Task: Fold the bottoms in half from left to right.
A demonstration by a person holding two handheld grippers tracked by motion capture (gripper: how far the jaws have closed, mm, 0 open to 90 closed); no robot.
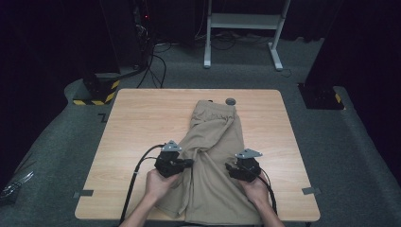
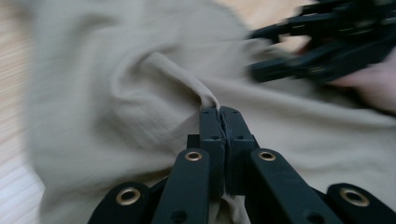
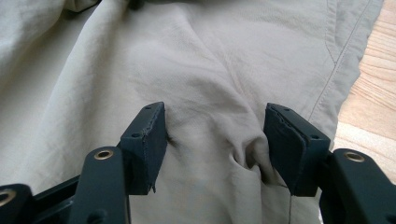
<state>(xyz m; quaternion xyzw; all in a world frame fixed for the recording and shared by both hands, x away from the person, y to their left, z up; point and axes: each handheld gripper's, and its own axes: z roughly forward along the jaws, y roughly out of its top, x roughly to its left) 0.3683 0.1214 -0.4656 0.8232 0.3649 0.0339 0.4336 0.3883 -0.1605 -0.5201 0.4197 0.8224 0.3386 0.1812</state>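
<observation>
High view: beige shorts (image 1: 213,161) lie mid-table (image 1: 142,118), running to the bottom edge; left gripper (image 1: 182,165) at lower centre-left, right gripper (image 1: 234,169) lower centre-right, both on cloth. Left gripper view: jaws pinched tight on a fabric ridge, centre frame. Right gripper view: jaws wide, pressed onto cloth w/ a pucker between.

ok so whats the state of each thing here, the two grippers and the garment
left gripper: shut, pinching a fold of the cloth
right gripper: open, fingers pressed down on the cloth, a bunch of it between them
beige garment: spread lengthwise on the table, rumpled and creased, not folded flat
</observation>
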